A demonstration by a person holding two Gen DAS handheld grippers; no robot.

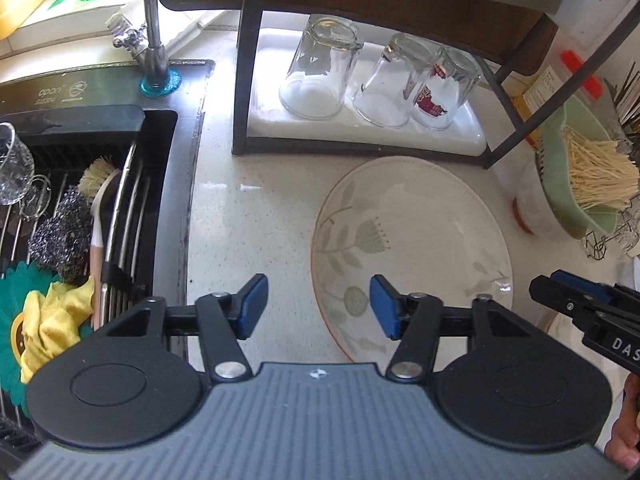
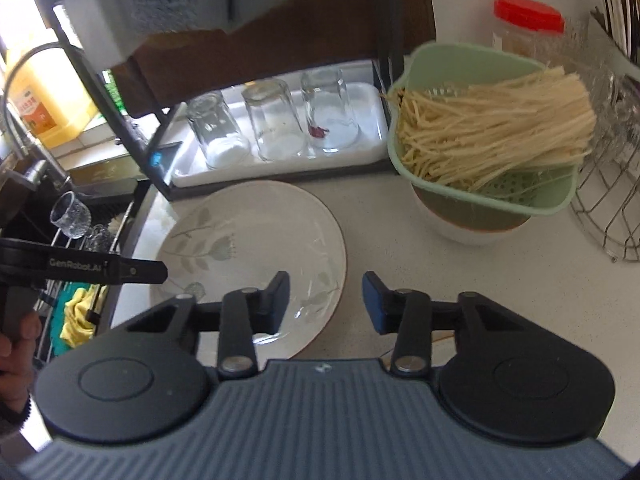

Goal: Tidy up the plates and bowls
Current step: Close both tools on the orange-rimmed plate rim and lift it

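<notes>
A sink rack [image 1: 120,216] holding a scouring pad [image 1: 62,236], then the left gripper [image 1: 318,306] and right gripper [image 2: 326,302], fingers parted and empty, over a flowered plate [image 1: 420,240] on the surface [image 1: 256,216] before upturned glasses [image 1: 320,68]; noodle strainer [image 2: 480,132] at right

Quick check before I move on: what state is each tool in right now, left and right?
Left tool: open, holding nothing, straddling the near-left rim of the floral plate.
Right tool: open, holding nothing, straddling the plate's right rim.
</notes>
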